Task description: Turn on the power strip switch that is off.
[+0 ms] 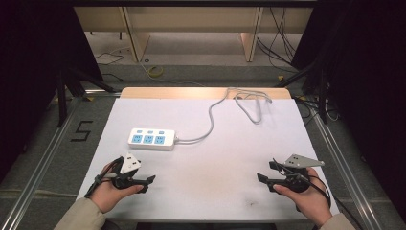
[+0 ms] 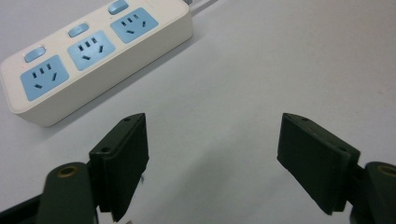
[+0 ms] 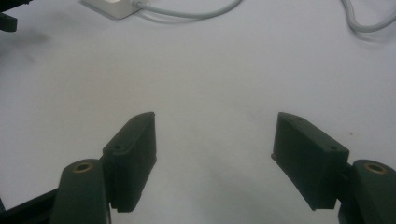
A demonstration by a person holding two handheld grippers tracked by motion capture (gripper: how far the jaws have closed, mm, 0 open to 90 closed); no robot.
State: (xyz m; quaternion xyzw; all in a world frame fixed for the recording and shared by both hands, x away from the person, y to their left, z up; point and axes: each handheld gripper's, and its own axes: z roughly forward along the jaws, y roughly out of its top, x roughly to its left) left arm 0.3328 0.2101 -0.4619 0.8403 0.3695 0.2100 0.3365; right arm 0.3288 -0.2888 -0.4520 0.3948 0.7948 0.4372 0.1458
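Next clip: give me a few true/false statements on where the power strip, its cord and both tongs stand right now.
1. The white three-socket power strip with blue faces lies nearer the left tongs than the right tongs. True.
2. A plug sits in one socket. False: all three sockets are empty.
3. Both tongs are open and hold nothing. True.
4. The strip's white cord is coiled neatly beside the strip. False: it runs off toward the far edge of the white table and loops there.

Both grippers are black: the left gripper (image 1: 146, 183) and right gripper (image 1: 266, 182) each carry a grey three-cornered plate, trailing black cable, brass-ringed pivot holes, and blocky jaws. Beige sleeves (image 1: 79, 215) cover the forearms.
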